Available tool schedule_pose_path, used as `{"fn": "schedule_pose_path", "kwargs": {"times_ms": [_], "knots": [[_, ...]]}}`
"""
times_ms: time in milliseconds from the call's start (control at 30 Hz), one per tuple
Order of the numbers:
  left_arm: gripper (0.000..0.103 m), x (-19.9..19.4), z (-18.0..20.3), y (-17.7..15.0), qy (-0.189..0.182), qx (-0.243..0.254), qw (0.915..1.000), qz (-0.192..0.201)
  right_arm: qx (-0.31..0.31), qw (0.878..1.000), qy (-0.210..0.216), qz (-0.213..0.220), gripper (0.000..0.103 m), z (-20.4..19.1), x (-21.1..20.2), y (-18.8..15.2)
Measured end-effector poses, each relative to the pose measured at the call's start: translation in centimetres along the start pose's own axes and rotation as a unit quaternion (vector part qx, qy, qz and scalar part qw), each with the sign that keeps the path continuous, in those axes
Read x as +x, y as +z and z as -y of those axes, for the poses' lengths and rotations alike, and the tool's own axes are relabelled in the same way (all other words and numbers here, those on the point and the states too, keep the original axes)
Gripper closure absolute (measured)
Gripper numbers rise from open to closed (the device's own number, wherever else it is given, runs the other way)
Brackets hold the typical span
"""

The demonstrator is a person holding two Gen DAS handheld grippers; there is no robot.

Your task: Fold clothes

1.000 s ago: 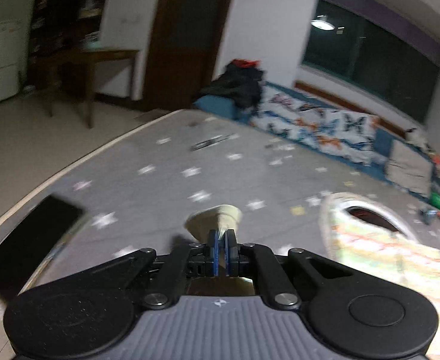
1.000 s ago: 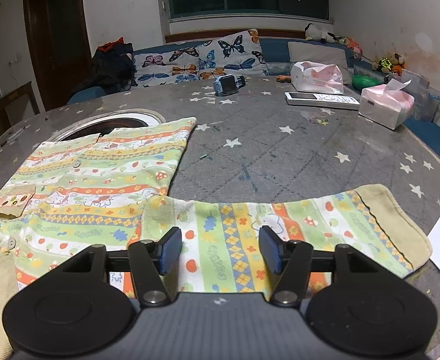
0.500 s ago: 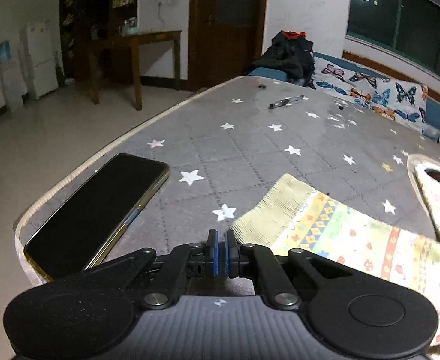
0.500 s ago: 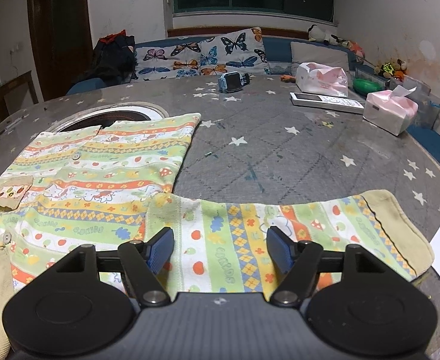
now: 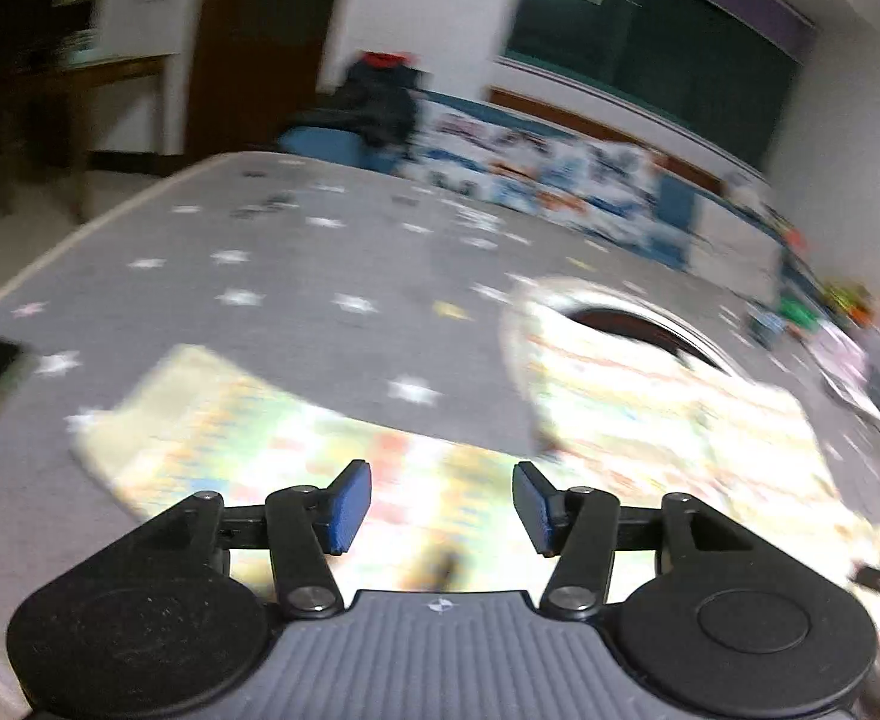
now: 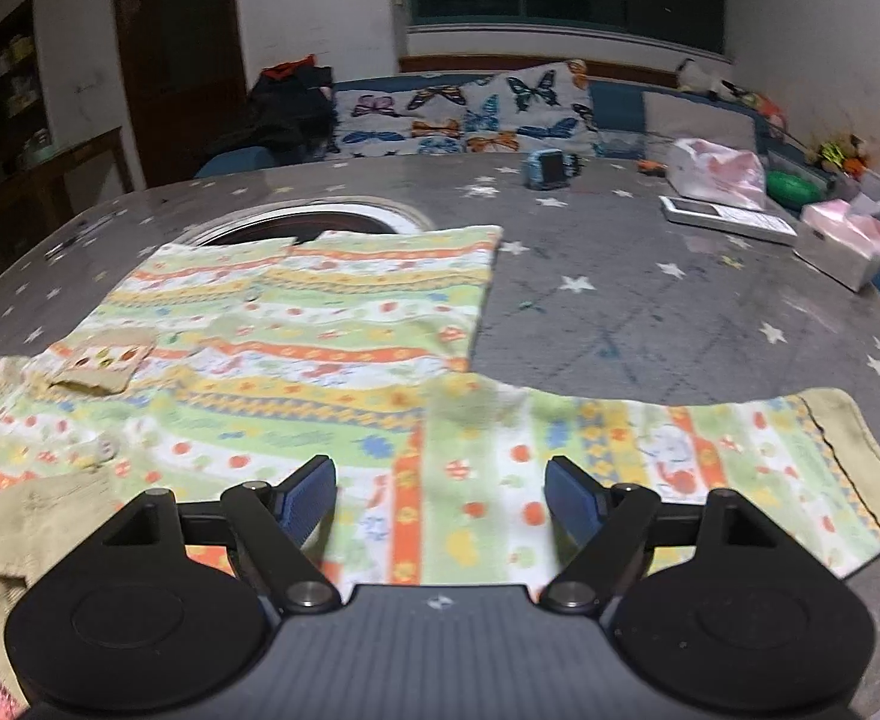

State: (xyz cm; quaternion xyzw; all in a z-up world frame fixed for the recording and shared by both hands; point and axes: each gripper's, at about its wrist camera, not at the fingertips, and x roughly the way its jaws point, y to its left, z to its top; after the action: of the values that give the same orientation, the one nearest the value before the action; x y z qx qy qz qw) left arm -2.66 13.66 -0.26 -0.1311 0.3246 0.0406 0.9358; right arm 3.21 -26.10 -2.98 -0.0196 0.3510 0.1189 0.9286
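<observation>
Both claws spread over the patterned shirt lying flat on my table.

My left claw [image 5: 442,501] is spread wide above one sleeve [image 5: 212,420], gripping nothing; that view is blurred. My right claw [image 6: 442,495] is likewise spread, empty, above the other sleeve [image 6: 680,456]. The shirt [image 6: 320,324] lies spread on the star-patterned table [image 6: 680,312]. Farther off sit a tissue box [image 6: 848,240] and butterfly cushions [image 6: 470,114].
</observation>
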Motion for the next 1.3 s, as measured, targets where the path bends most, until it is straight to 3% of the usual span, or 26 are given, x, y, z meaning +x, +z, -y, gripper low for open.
{"fn": "schedule_pose_path", "kwargs": {"times_ms": [200,400,733,1100,1300], "knots": [[0.049,1.7,4.6,-2.6,-0.025,0.081,0.9961,-0.028,-0.012,1.0,0.015,-0.003,0.021,-1.1,-0.2,-0.6],[0.048,1.7,5.9,-5.1,0.003,0.152,0.9882,-0.02,-0.039,0.999,0.007,-0.006,0.02,-1.6,-0.8,-1.8],[0.041,1.8,5.2,-4.5,-0.005,0.128,0.9914,-0.027,0.01,1.0,-0.024,0.007,0.019,2.5,-2.0,-1.6],[0.035,2.0,5.0,-4.2,-0.006,0.108,0.9936,-0.033,0.049,0.995,-0.084,0.015,0.019,9.8,1.2,0.3],[0.031,1.9,4.7,-3.9,-0.007,0.096,0.9946,-0.038,0.069,0.991,-0.113,0.021,0.019,11.4,-0.1,-0.9]]}}
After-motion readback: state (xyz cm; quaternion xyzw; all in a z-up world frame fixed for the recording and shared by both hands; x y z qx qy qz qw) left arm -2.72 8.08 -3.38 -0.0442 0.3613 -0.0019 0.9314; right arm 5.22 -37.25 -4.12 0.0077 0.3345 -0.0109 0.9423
